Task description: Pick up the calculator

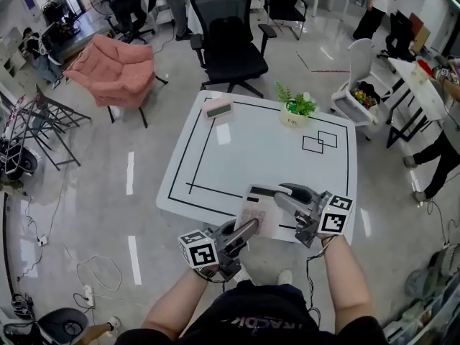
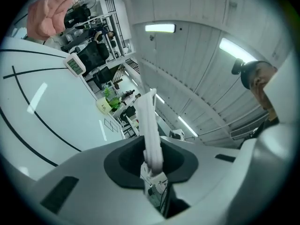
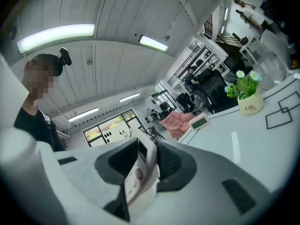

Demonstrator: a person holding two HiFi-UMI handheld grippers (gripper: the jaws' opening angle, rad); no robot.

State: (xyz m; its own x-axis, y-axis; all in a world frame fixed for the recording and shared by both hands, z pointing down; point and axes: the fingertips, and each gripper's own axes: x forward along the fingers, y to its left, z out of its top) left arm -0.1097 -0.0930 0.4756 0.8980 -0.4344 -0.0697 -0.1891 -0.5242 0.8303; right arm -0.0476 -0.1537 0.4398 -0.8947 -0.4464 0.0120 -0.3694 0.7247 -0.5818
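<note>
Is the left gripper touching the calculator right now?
Touching. The left gripper view shows the calculator edge-on between the fingers of the left gripper, which are closing. Its lower end is pinched where they meet, and no gap shows on either side.

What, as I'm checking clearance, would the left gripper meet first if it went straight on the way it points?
The calculator, already between the closing jaws of the left gripper; beyond it, probably the right gripper, whose opening jaws also straddle it. Depth is unclear.

White calculator (image 1: 257,210) with pale keys. White table (image 1: 244,149) marked with thin black lines. Pink armchair (image 1: 115,69), black office chair (image 1: 230,45), green plant (image 1: 297,103) in a cream pot (image 1: 293,119).
</note>
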